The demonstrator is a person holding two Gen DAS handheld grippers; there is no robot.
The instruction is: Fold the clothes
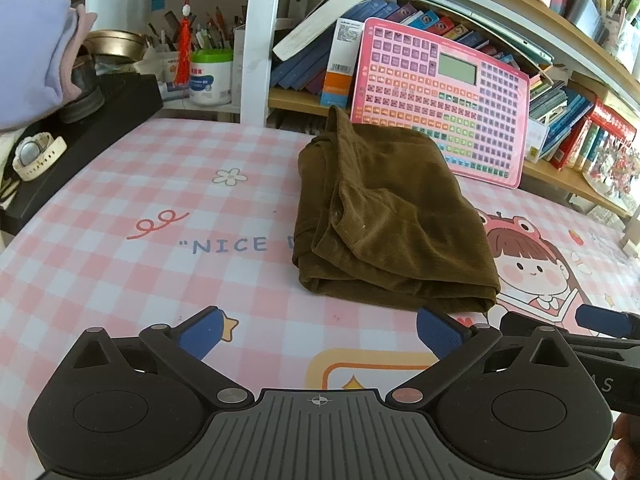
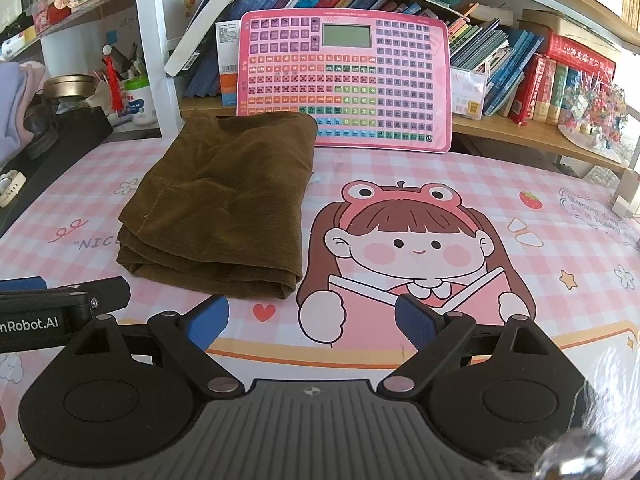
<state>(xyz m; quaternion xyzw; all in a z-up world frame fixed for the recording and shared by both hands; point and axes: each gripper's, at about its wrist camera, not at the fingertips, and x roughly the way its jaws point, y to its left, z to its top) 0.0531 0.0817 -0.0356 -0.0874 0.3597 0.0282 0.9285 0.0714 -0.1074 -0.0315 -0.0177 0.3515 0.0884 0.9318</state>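
A brown corduroy garment (image 1: 384,216) lies folded into a thick rectangle on the pink checked table mat (image 1: 140,264); the right wrist view shows the same garment (image 2: 224,196) left of centre. My left gripper (image 1: 320,330) hovers just in front of its near edge, open, with nothing between its blue pads. My right gripper (image 2: 316,320) stands open over the cartoon girl print, to the right of the garment's near corner, also empty. Each gripper's blue fingertip shows at the side of the other's view.
A pink keyboard toy (image 2: 344,80) leans against the bookshelf behind the garment. Books (image 2: 520,76) fill the shelf. At the left sit a black box (image 1: 80,136) with a white watch (image 1: 36,156), a shoe and lilac folded clothes (image 1: 32,56).
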